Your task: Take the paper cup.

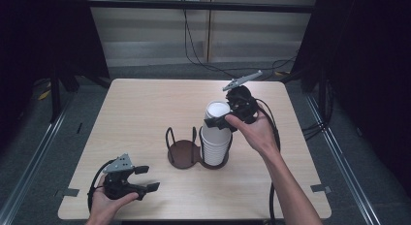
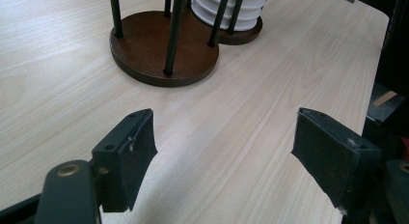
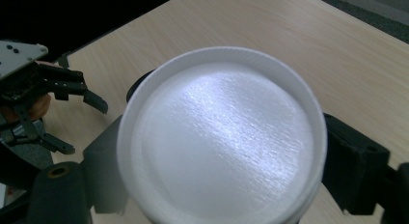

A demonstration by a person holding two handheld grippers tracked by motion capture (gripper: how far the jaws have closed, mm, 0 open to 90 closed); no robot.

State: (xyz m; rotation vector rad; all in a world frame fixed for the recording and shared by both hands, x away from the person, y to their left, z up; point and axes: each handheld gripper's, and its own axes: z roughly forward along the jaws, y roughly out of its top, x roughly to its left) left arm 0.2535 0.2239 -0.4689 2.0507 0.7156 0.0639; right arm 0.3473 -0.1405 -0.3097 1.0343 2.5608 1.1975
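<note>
A stack of white foam cups (image 1: 215, 142) stands upside down in the right ring of a dark brown two-ring holder (image 1: 183, 152) at mid-table. My right gripper (image 1: 220, 119) comes in from the right at the top of the stack. Its jaws are shut on the sides of the top cup (image 3: 222, 137), whose flat bottom faces the camera. My left gripper (image 1: 148, 179) rests near the front left edge, pointing right. It is open, with bare table between its jaws (image 2: 224, 151). The holder's empty left ring (image 2: 154, 50) and the stack's lower cups (image 2: 241, 11) lie ahead of it.
The light wooden table (image 1: 145, 108) has its edges close to both hands. Cables trail from each gripper, one running down past the right forearm. From the right gripper view the left gripper (image 3: 82, 127) shows farther off at the left. Dark floor and black frames surround the table.
</note>
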